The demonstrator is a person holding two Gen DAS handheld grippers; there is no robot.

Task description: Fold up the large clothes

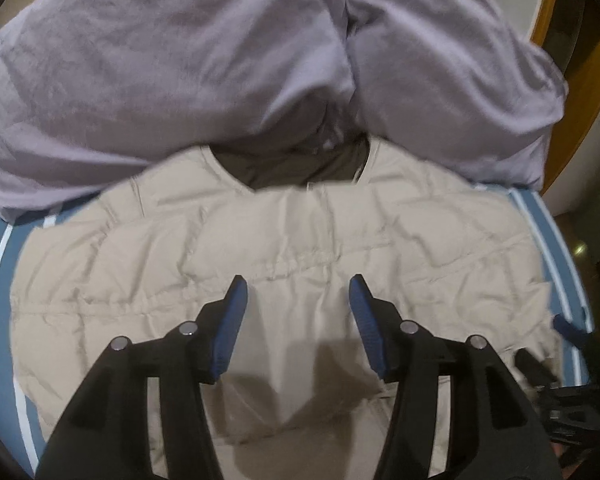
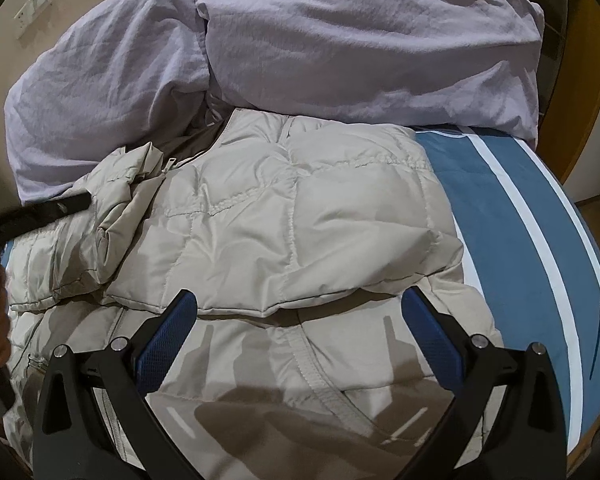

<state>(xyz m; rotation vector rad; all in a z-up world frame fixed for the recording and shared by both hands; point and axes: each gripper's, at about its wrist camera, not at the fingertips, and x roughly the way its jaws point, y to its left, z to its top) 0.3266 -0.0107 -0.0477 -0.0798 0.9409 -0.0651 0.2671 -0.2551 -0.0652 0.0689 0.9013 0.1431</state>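
Beige puffer jacket [image 2: 284, 220] lies on the blue bedsheet [image 2: 512, 200], lilac duvet [image 2: 340, 40] at 12 o'clock. Left gripper [image 1: 298, 292] and right gripper [image 2: 300, 304] hover open, empty. Pinch the folded edge squarely, both layers together.

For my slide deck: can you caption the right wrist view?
Open right gripper hovers over a beige puffer jacket on a blue striped bed sheet, lilac duvet behind.
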